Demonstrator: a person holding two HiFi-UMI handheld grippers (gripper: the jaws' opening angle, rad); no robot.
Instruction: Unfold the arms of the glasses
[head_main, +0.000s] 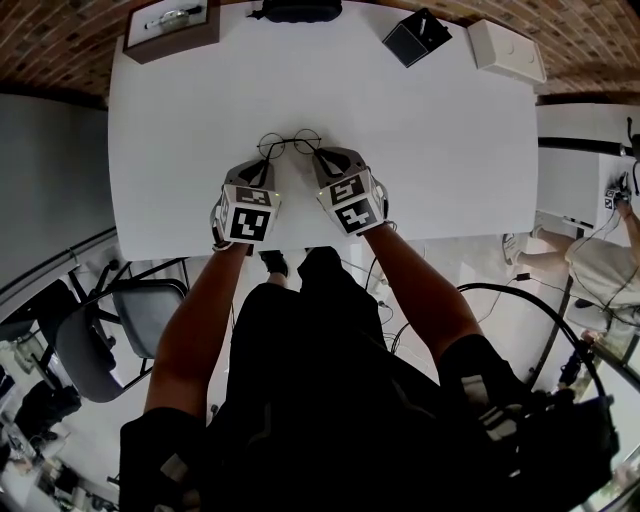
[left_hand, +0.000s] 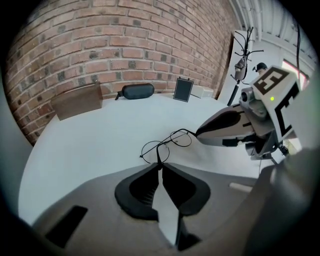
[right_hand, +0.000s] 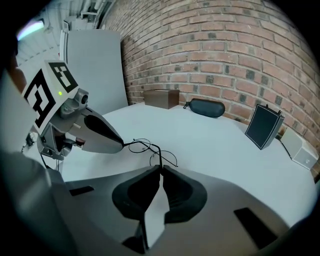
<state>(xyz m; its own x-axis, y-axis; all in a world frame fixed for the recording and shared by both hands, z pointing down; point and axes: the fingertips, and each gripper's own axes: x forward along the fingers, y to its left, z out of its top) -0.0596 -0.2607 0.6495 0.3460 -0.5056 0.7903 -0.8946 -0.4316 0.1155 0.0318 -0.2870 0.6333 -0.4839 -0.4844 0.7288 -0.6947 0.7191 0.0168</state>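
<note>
Pinching the glasses: left tool and right tool each clamp one arm.
Only your gripper views show it.

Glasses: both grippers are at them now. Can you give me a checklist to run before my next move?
1. Jaws of the left gripper pinched on a thin wire of the glasses: ok.
2. Jaws of the right gripper pinched on the frame's other side: ok.
3. The two grippers are apart from each other: ok.
4. Table around the glasses free, case far back: ok.
5. How far the arms are unfolded: cannot tell.
</note>
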